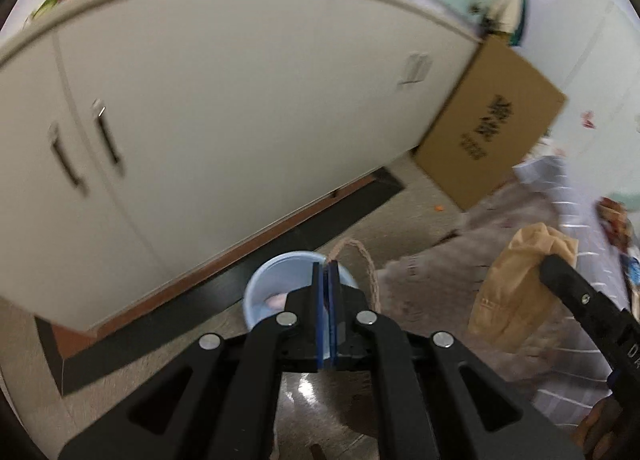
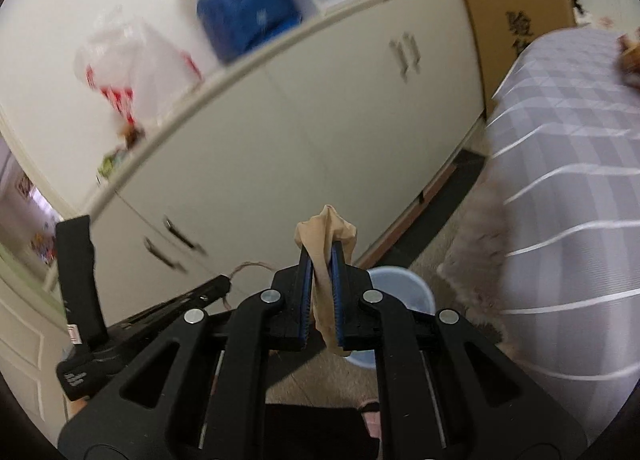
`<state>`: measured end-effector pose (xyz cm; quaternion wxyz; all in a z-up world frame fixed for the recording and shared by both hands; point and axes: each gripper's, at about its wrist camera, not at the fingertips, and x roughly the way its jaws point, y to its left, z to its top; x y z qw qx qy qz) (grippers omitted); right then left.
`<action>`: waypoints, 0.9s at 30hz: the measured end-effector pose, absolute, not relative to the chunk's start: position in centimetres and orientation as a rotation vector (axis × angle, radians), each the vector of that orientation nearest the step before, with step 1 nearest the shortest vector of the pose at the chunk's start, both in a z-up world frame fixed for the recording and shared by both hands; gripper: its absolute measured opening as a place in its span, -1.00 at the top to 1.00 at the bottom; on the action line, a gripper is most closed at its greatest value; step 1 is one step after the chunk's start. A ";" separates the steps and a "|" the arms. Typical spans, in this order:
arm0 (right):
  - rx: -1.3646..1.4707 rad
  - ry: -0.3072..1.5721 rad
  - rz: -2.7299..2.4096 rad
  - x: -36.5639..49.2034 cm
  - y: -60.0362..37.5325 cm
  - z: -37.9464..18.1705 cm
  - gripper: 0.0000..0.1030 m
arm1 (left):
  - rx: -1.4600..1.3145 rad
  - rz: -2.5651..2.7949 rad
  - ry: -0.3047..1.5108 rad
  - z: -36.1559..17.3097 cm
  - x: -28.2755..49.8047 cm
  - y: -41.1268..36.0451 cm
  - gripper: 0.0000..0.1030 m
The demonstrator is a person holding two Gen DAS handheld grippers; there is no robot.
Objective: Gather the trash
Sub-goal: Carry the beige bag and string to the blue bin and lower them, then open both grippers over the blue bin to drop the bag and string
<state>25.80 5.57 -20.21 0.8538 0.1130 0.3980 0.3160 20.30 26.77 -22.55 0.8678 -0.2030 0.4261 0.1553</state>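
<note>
The left gripper [image 1: 328,272] is pinched closed on a twine loop [image 1: 362,260] that arcs up to its right, right over the pale blue bin [image 1: 260,288] on the floor beside the white cabinet [image 1: 240,100]. The right gripper [image 2: 323,260] clamps a crumpled brown paper bag [image 2: 328,228], the bin [image 2: 404,288] just past it on the right, near the grey striped bed [image 2: 560,180]
</note>
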 end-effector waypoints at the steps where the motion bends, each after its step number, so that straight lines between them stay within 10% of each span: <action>1: 0.222 0.855 0.667 26.2 6.9 -21.4 0.81 | -0.435 0.342 0.906 -23.5 20.4 27.6 0.97; 7: 0.168 0.885 0.666 28.4 11.3 -25.8 0.79 | -0.482 0.392 0.965 -27.5 20.8 30.9 0.96; 11: 0.195 0.927 0.653 30.0 12.4 -28.1 -0.23 | -0.496 0.398 0.989 -29.1 21.3 31.4 0.96; 27: 0.099 0.960 0.561 29.7 11.3 -31.2 -0.23 | -0.466 0.349 1.066 -32.4 23.7 29.4 0.96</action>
